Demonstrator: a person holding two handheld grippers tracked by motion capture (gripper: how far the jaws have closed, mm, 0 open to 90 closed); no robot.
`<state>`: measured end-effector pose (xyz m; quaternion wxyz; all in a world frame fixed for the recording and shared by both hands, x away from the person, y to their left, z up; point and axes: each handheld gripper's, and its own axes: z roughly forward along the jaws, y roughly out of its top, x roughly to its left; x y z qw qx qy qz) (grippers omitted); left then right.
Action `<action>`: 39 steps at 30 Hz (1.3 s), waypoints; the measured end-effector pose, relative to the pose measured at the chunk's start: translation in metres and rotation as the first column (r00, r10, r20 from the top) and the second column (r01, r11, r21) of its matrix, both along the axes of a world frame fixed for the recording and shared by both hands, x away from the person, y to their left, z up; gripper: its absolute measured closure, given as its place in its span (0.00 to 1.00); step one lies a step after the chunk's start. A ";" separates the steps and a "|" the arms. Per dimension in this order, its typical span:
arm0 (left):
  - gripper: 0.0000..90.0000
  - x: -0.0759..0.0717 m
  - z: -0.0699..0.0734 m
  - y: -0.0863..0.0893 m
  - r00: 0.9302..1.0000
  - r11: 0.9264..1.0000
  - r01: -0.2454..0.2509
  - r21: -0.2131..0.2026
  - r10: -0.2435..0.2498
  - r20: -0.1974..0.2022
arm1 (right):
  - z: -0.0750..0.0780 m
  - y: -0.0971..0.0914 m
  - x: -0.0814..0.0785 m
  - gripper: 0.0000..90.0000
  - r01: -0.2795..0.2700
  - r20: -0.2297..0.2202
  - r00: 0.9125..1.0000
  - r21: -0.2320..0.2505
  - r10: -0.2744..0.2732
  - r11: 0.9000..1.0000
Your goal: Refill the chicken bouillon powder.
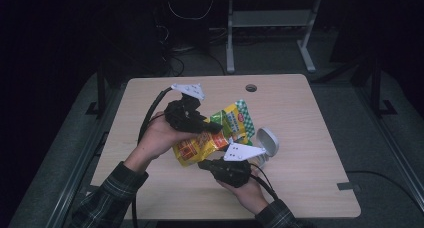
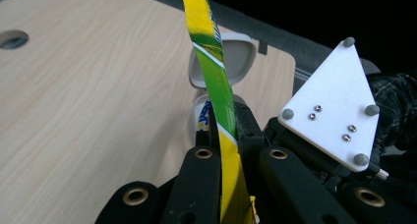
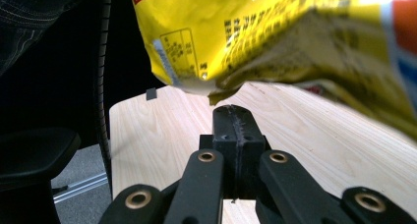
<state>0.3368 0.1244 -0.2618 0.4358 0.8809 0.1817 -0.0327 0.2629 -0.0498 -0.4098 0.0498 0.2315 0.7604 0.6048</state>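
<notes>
The left tongs [image 1: 212, 128] are pinching the green-and-yellow top edge of a crinkly snack bag [image 1: 212, 138], and in the left gripper view that edge [image 2: 216, 86] runs up thin as a ribbon between the 2 black jaws, which press flat on it. The bag hangs lifted off the tabletop [image 1: 310, 153] over the middle, a little toward the near edge. My guess is that it is held by its sealed seam because that is the stiffest strip of the film — the one place a narrow grip will not slip.

The right tongs [image 3: 235, 117] are pressed together on nothing that I can see; in the right gripper view their tips meet just under the bag's sagging yellow belly [image 3: 275, 42], close to its lower corner but seemingly not gripping it. I judge they wait there to take a second hold so the 2 hands can pull the film apart or tip the bag.

Just right of the bag stands a small white tub [image 1: 265, 147] with its hinged lid thrown back — smooth, rounded plastic, matte against the bag's glossy printed foil. It sits between the tabletop's centre and its right edge, and the left gripper view looks straight at its open mouth [image 2: 221, 67], so it may be meant to receive the contents. The tabletop is pale wood-grain laminate with a round cable hole [image 1: 251, 87] near the far edge.
</notes>
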 end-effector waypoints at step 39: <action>0.99 0.003 -0.083 0.064 0.980 0.966 -0.141 -0.215 0.166 0.106 | 0.005 -0.033 -0.005 1.00 0.049 0.011 0.999 -0.069 -0.048 0.996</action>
